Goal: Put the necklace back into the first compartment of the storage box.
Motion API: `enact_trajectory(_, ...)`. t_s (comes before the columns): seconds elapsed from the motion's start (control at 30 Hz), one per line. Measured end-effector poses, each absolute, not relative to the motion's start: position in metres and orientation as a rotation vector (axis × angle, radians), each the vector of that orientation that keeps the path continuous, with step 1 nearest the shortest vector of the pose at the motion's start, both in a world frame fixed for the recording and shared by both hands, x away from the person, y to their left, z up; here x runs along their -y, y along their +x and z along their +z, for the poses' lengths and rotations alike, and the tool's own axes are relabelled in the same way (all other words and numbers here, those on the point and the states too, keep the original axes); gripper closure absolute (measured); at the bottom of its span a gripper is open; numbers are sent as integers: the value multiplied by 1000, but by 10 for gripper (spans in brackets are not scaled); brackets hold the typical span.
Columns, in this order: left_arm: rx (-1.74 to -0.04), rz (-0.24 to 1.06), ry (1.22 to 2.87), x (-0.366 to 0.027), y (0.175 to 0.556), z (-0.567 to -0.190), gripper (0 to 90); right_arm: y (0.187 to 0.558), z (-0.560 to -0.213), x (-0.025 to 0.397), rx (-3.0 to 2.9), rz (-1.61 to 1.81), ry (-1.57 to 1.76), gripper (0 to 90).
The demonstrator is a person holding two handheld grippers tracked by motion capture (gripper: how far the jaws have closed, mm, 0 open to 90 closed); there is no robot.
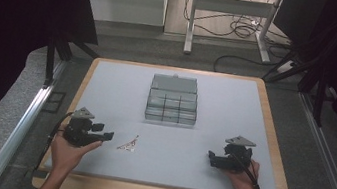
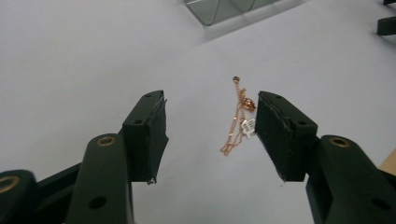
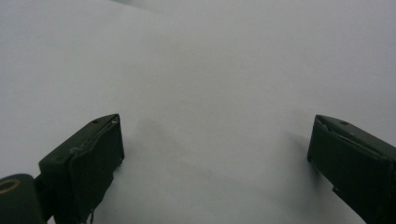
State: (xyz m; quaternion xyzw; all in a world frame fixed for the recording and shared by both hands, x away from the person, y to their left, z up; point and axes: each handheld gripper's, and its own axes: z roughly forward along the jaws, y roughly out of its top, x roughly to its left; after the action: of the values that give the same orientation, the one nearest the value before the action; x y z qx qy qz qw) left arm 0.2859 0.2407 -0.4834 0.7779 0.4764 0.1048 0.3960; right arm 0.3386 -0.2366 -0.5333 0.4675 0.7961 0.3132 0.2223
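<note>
The left gripper [image 1: 106,135] sits at the near left of the table [image 1: 231,134], its jaws spread apart and pointing at a thin rose-gold necklace [image 1: 127,144] that lies in a loose tangle on the grey mat just beside its tips. In the left gripper view the necklace [image 2: 239,119] lies slightly right of the gap's centre, close to the right-hand pad, with a small white tag partway along the chain.

To pick it up well, the person would likely do best to shift the gripper a little so the bunched part near the tag sits midway between the pads, bring the tips down until they nearly brush the mat, then close slowly. A flat chain slips out easily if the pads close above it or catch a single strand.

Behind the necklace, at the middle of the table, stands a clear box [image 1: 172,99] with divided compartments and its lid tipped up at the back; that looks the probable place for the chain.

The right gripper [image 1: 211,157] rests at the near right, well apart from both things, its jaws wide open over bare mat and holding nothing.

Hard to make out: the clasp, the tag's print, whether the compartments hold anything, and whether the chain is knotted or merely folded. The box is cut off at the top edge of the left gripper view.
</note>
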Motion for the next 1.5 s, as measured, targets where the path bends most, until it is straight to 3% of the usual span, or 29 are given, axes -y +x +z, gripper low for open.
enact_trajectory(0.67, -1102, 216, 2038, -196, 315, -471, 515, 339, -534, 236, -2197, 866, 1290, 38)
enact_trajectory(1.2, -1101, 123, 2174, -173, 327, -513, 586, 339, -533, 236, -2198, 865, 1289, 37)
enact_trajectory(1.5, -1099, 114, 2199, -170, 326, -519, 632, 338, -533, 236, -2200, 866, 1289, 38)
